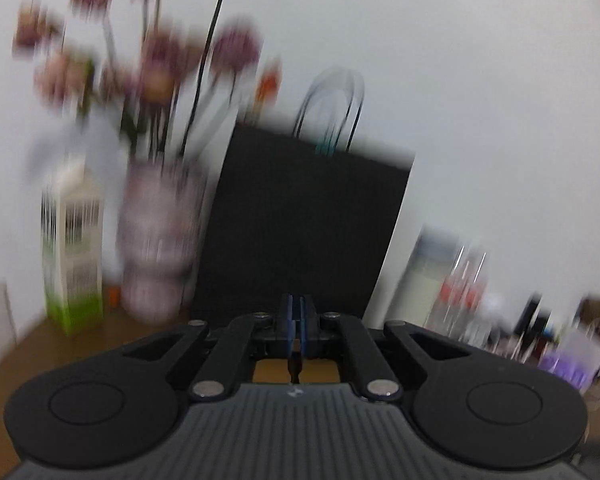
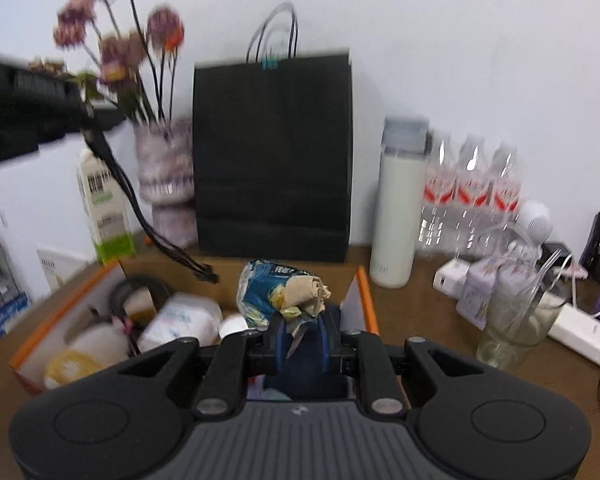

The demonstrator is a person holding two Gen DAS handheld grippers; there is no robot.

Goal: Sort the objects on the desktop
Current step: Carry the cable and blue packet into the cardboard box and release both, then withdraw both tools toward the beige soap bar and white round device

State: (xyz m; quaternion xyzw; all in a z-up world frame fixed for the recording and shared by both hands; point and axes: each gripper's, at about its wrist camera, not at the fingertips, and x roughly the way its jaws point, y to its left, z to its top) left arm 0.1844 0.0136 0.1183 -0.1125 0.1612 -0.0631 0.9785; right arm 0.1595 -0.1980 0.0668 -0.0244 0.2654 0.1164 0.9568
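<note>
My right gripper (image 2: 300, 330) is shut on a crumpled blue snack wrapper (image 2: 266, 288) with a tan wad of paper (image 2: 306, 290) bunched in it, held above an orange-edged cardboard box (image 2: 366, 300). The box holds a white tissue pack (image 2: 184, 322), a yellow and white item (image 2: 74, 364) and a dark round thing (image 2: 140, 292). My left gripper (image 1: 299, 320) is shut and empty, raised and facing a black paper bag (image 1: 308, 224); its view is blurred. The left gripper's body (image 2: 24, 112) shows at the upper left of the right wrist view, cables hanging.
Along the white wall stand a green and white carton (image 2: 106, 208), a vase of dried purple flowers (image 2: 166, 176), the black bag (image 2: 272, 152), a white flask (image 2: 398, 204) and three water bottles (image 2: 472, 188). A glass with a straw (image 2: 516, 320), chargers and cables lie at right.
</note>
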